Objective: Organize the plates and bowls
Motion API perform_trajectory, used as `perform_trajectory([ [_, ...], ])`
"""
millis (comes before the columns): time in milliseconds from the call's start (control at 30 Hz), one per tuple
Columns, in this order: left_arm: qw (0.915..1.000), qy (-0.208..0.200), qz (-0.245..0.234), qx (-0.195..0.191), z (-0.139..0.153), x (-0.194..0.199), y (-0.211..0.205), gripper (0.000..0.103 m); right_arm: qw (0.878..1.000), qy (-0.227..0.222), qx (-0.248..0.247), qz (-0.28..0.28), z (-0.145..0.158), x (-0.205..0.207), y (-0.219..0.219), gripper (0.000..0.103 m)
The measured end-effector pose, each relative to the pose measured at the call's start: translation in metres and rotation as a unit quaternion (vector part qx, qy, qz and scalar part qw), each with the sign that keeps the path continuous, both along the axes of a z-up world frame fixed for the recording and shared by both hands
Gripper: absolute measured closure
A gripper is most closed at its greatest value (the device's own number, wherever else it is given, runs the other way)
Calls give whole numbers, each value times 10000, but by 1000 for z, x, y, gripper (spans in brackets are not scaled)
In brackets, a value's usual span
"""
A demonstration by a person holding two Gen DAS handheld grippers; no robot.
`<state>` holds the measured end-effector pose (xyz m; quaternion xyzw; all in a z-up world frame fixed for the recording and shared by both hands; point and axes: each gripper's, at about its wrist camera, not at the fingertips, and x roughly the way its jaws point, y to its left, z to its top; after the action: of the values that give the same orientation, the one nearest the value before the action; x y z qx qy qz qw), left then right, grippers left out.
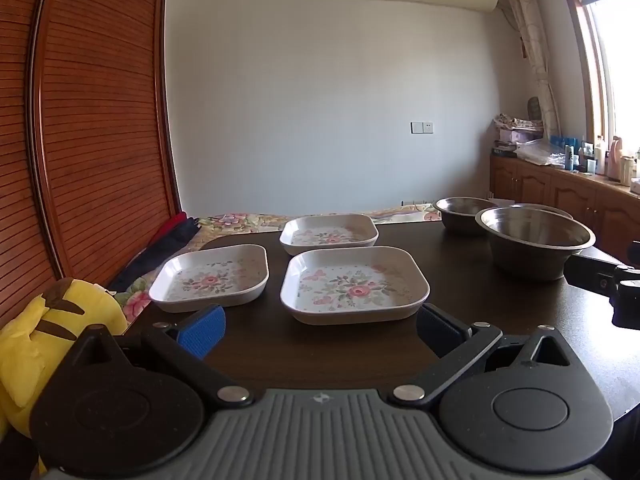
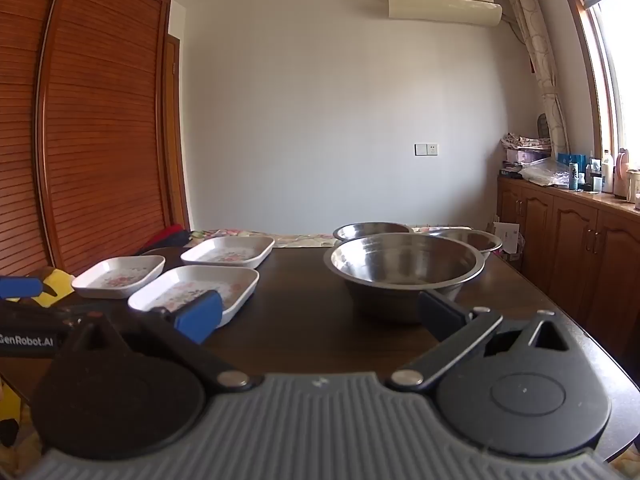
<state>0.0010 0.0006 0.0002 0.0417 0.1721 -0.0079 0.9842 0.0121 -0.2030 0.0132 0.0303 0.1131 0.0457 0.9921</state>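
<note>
The left gripper [image 1: 320, 330] gapes empty just short of the nearest square floral plate [image 1: 354, 284]. Only the right view shows the right gripper [image 2: 320, 318], also spread, before the nearest steel bowl [image 2: 404, 272].

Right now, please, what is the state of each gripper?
Left gripper: open, holding nothing.
Right gripper: open, holding nothing.

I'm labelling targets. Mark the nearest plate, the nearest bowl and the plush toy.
Nearest plate [image 1: 354, 286]: left wrist view, on its floral centre.
Nearest bowl [image 2: 404, 262]: right wrist view, on its inner wall.
Plush toy [image 1: 48, 320]: left wrist view, on its yellow body.
</note>
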Motion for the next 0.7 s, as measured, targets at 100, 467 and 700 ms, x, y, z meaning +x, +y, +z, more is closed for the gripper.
perform_trajectory([
  [100,10000,-11,13,11,4,-1,3,0,10000,-8,0,-3,1,-1,-1,0],
  [467,10000,-46,0,70,4,-2,0,0,10000,28,-61,-33,1,0,-2,0],
  [700,10000,-41,-6,68,4,-3,0,0,10000,31,-30,-30,-1,0,-4,0],
])
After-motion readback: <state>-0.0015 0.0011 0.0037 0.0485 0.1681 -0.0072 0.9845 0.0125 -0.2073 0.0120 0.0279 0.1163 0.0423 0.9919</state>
